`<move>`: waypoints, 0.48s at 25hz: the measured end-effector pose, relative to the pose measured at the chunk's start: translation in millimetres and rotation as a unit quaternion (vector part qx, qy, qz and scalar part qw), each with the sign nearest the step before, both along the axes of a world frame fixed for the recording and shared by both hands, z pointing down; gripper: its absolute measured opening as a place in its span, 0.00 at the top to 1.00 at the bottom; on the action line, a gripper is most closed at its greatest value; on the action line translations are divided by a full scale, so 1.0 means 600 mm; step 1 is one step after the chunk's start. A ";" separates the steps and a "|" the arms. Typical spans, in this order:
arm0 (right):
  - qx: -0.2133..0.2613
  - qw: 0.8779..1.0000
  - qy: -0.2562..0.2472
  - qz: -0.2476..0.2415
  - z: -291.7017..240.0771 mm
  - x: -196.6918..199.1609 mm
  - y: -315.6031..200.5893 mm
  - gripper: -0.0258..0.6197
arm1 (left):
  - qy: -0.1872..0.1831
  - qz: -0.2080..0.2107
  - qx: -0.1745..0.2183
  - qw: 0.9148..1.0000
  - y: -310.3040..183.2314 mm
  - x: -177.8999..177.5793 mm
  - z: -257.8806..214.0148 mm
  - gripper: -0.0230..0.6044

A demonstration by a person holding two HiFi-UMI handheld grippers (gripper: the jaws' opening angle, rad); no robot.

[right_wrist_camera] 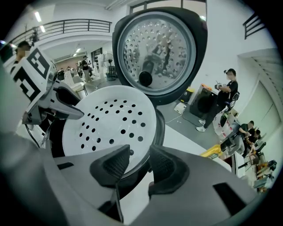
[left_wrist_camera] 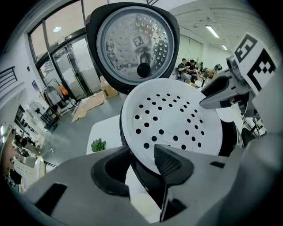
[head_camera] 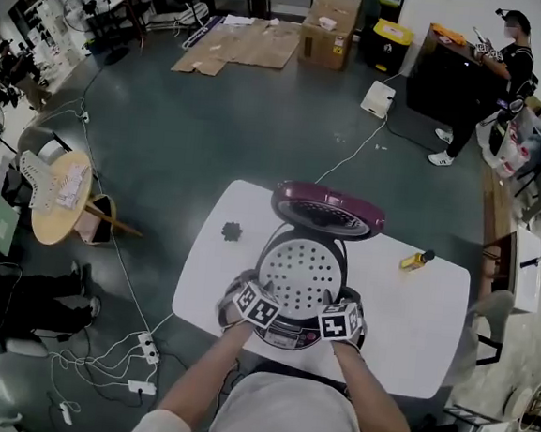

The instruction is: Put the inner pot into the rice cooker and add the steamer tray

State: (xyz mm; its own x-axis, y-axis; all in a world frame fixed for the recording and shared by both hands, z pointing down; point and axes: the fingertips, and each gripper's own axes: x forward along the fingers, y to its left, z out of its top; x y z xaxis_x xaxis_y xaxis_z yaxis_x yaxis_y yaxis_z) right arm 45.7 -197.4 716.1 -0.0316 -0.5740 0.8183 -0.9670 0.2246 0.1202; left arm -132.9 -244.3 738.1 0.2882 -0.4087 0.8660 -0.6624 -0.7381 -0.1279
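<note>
**Item under task.** The steamer tray [head_camera: 302, 265], a white perforated disc, sits in the mouth of the rice cooker [head_camera: 293, 339]. It looks level in the head view. The cooker stands near the 6 o'clock edge of the white worktop [head_camera: 401, 335]. Its lid [head_camera: 327, 211] is hinged up at the cooker's 12 o'clock.

**Tools.** The left tool [left_wrist_camera: 142, 152] is at about 7 o'clock on the cooker mouth. Its jaws stand apart, one pad over the tray and the other outside the rim, with the tray's edge between them and not pinched. The right tool [right_wrist_camera: 139, 152] is at about 5 o'clock. Its jaws are likewise apart, straddling the edge without clamping it.

**Handling, as judged.**
- The tray appears thin, stiff and light, with a smooth surface that could slide in a pad grip.
- The rim is the only practical place to take hold.
- Two holds at opposite sides would keep it flat. A single hold is likely to let it tip and catch on the cooker wall.

**Containers.**
- The cooker holds the tray.
- The inner pot is not directly visible beneath it. A dark rim shows under the tray's edge, but whether it belongs to the pot or the cooker cannot be told.
- Nothing lies on the tray.

**Other items.** A small green plant-like object [head_camera: 232, 230] lies at the cooker's 10 o'clock. A yellow bottle [head_camera: 417, 261] lies at its 2 o'clock. Both are well apart from the cooker.
</note>
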 end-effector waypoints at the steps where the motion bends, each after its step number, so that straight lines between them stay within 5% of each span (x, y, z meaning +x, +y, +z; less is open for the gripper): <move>1: 0.000 1.000 0.006 0.000 0.001 -0.001 -0.001 0.72 | -0.005 0.005 0.006 1.000 -0.001 -0.001 0.002 0.65; 12: -0.003 0.999 0.047 0.006 0.017 0.028 -0.007 0.68 | 0.000 0.010 0.014 1.000 -0.007 0.001 0.018 0.49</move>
